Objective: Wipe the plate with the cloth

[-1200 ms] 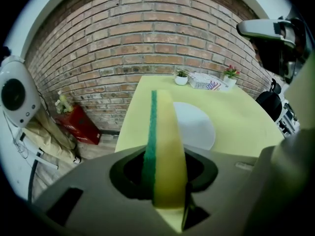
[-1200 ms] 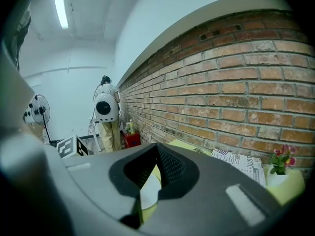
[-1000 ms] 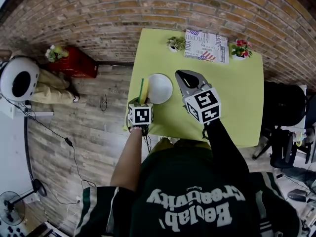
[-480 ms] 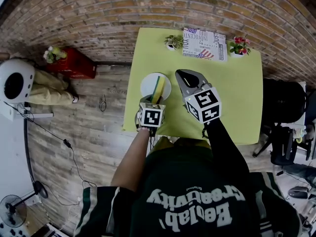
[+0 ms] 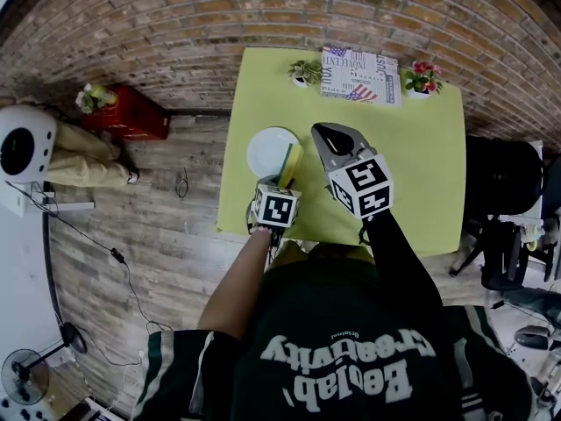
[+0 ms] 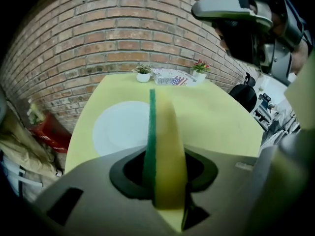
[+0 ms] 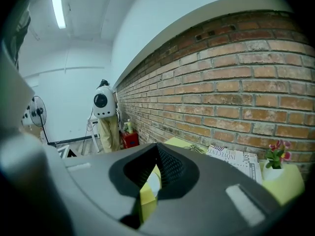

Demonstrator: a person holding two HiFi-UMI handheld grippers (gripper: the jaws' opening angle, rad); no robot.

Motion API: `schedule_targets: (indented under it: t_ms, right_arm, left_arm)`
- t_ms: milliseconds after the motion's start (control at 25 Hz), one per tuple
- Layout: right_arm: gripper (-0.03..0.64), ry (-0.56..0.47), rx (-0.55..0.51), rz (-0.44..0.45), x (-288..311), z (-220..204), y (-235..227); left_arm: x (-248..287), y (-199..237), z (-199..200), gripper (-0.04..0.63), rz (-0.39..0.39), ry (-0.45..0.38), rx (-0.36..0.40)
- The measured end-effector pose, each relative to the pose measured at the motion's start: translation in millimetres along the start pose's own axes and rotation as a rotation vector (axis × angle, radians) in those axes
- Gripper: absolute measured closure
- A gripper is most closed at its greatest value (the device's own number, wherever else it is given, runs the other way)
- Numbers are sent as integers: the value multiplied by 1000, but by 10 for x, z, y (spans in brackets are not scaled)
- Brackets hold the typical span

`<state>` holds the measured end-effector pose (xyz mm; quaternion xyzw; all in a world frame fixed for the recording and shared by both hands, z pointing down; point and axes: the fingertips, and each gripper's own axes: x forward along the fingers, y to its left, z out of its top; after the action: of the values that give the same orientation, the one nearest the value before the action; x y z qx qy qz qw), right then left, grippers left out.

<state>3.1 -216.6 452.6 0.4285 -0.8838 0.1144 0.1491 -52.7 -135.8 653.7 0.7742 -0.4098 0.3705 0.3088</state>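
Head view puts the white plate point(image 5: 270, 150) near the left edge of the lime-green table point(image 5: 412, 156), its face plain white. The cloth point(image 5: 290, 162), a thick yellow pad with a green layer on its left side, stands on edge over the plate's right rim; whether it touches the plate cannot be told. At the table's far edge a printed paper point(image 5: 359, 77) with a flag design lies between two small potted plants point(image 5: 305, 72) point(image 5: 422, 79), close to the brick wall point(image 5: 175, 24). On the wooden floor to the left sit a red box point(image 5: 133, 114) and a white round-headed device point(image 5: 24, 148); a black chair point(image 5: 502, 182) stands off the table's right side. The left gripper point(image 5: 285, 181) is clamped on the cloth's near end, and the left gripper view shows the pad upright between its jaws. The right gripper point(image 5: 328, 137) hangs above the table just right of the plate, jaws all but together with only a thin slit between them, gripping nothing.
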Motion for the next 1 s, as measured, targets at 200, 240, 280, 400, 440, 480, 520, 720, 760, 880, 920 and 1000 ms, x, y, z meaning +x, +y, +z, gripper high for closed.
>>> schedule_targets:
  t_ms: [200,240,280,400,440,480,520,720,760,880,920,1000]
  right_arm:
    - [604,-3,-2,-1,-4,18,1]
    - [604,-4,-1,-2,-9,28,-4]
    - [604,-7,-1,-3,-11,41,-6]
    - [604,-10,-3,1,-1,60,13]
    - [604,-9,-4,4,9,62,30]
    - [604,-8,-7,9,20,64,51]
    - [604,-6,-10,14,32,67,73]
    - [604,-4,-22,37,87,99,192]
    - [604,-5,-24,40,95,110,211]
    - [604,-8,-27,45,115,129,249]
    - [604,-8,-28,47,121,128,262]
    - [604,-8,-31,51,132,124,290]
  left_arm:
    - [-3,49,14,460,17,-15,11]
    - [-13,60,-10,462,19,-3,5]
    - [-24,80,-25,462,23,3,-1]
    - [-61,185,-49,460,43,-2,-16]
    - [-73,220,-64,462,46,-2,-20]
    - [-85,255,-81,460,48,2,-24]
    - [-100,289,-94,460,52,6,-28]
    - [-195,545,-172,460,106,9,-59]
    - [-214,610,-194,460,118,6,-67]
    - [-302,773,-261,460,149,7,-102]
    - [-334,830,-282,460,163,8,-113]
    - [-381,949,-312,460,191,0,-130]
